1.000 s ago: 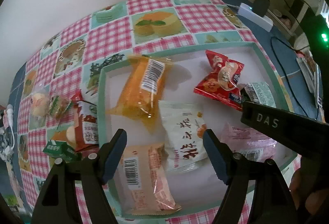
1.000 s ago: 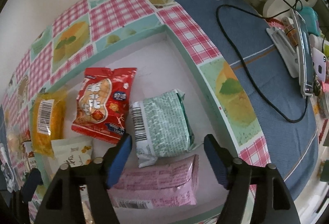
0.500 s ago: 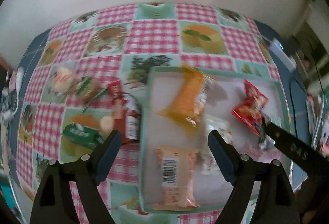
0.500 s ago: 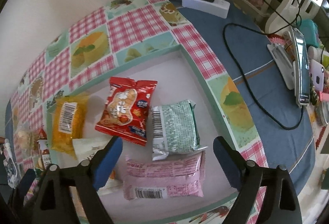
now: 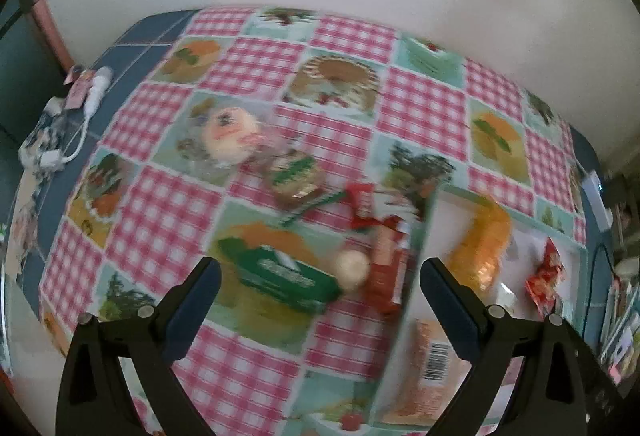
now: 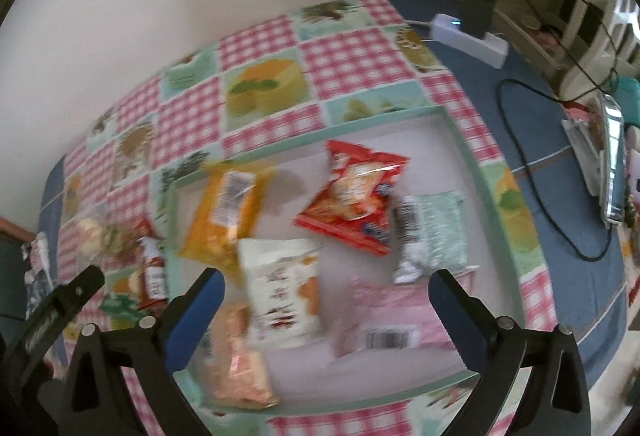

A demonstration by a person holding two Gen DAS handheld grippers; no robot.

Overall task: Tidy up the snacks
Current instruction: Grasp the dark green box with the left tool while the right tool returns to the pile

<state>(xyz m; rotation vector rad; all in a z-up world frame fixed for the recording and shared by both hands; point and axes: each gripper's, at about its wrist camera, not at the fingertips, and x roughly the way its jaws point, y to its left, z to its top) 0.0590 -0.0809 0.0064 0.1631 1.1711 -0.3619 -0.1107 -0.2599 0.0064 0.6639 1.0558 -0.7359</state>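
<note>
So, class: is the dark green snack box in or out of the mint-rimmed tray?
Out. The dark green snack box lies on the checked tablecloth, left of the mint-rimmed tray.

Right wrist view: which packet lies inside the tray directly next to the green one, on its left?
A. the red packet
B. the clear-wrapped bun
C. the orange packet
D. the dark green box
A: the red packet lies inside the tray, its edge against the green packet.

Soft, even indoor light with faint shadows. Both fisheye views bend straight lines and darken to black at the corners. Motion blur smears the pink-checked patchwork tablecloth [image 5: 256, 67] and the glossy orange snack packet [image 6: 224, 211].
</note>
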